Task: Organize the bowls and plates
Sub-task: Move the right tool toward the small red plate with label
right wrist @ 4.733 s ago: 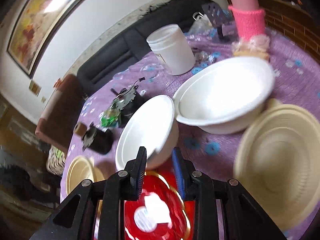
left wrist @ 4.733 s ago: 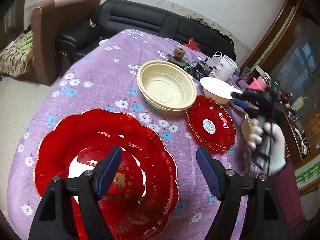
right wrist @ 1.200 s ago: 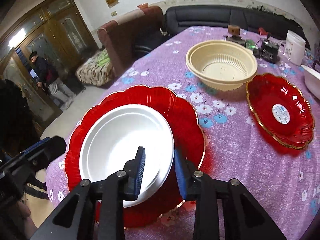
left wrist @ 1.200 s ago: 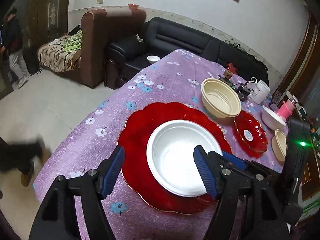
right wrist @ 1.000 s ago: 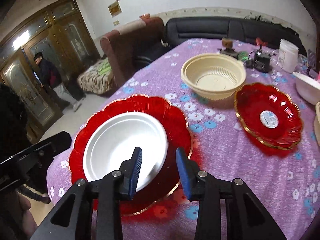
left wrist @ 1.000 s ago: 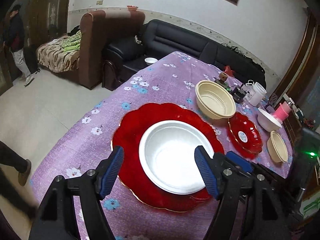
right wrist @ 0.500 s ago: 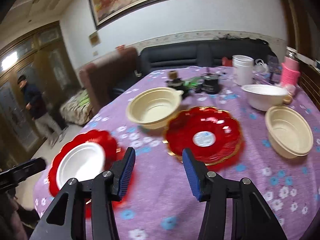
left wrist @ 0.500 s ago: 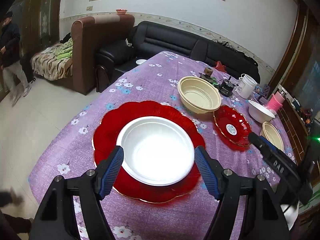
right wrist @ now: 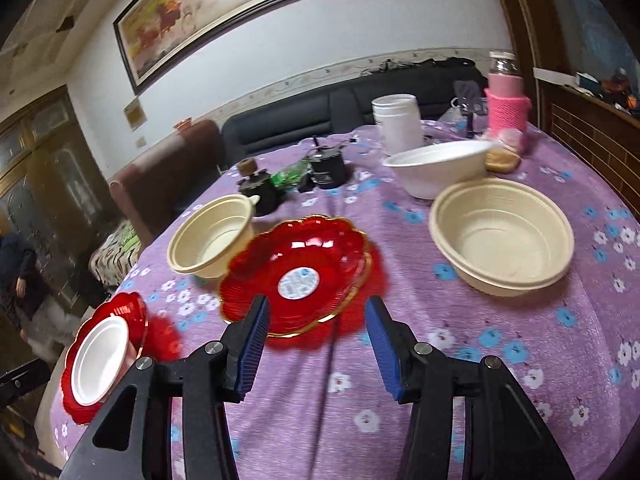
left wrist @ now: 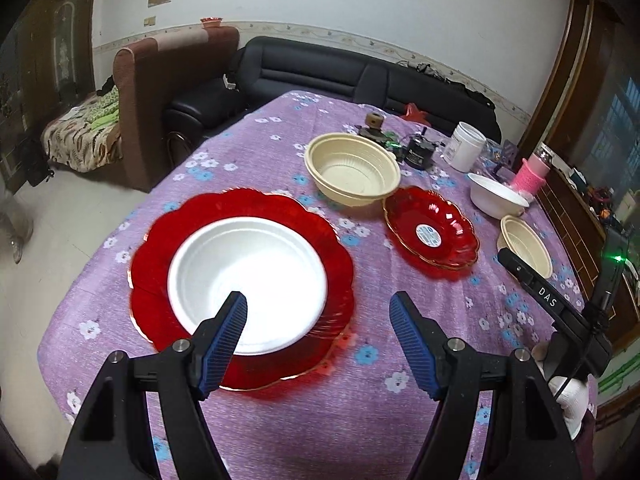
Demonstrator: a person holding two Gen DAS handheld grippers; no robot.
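A white bowl (left wrist: 246, 280) sits in a large red plate (left wrist: 280, 208) near the table's front; both show small in the right wrist view (right wrist: 100, 356). My left gripper (left wrist: 318, 320) is open and empty just above their near edge. A small red plate (left wrist: 432, 232) (right wrist: 300, 276) lies mid-table with a cream bowl (left wrist: 354, 174) (right wrist: 212, 240) behind it. A second cream bowl (right wrist: 502, 240) (left wrist: 526, 244) and a second white bowl (right wrist: 436, 168) (left wrist: 496, 200) stand to the right. My right gripper (right wrist: 316, 336) is open and empty, above the cloth just short of the small red plate.
The purple flowered tablecloth (right wrist: 440, 360) covers the table. At the back stand a white jar (right wrist: 398, 124), a pink-sleeved bottle (right wrist: 506, 110), a black pot (right wrist: 328, 168) and small clutter. Sofas lie beyond the far edge. The right gripper's body (left wrist: 552, 304) sits at the table's right.
My right gripper set the white bowl into the large red plate, opened, and swung right toward the small red plate. My left gripper pulled back and stayed open.
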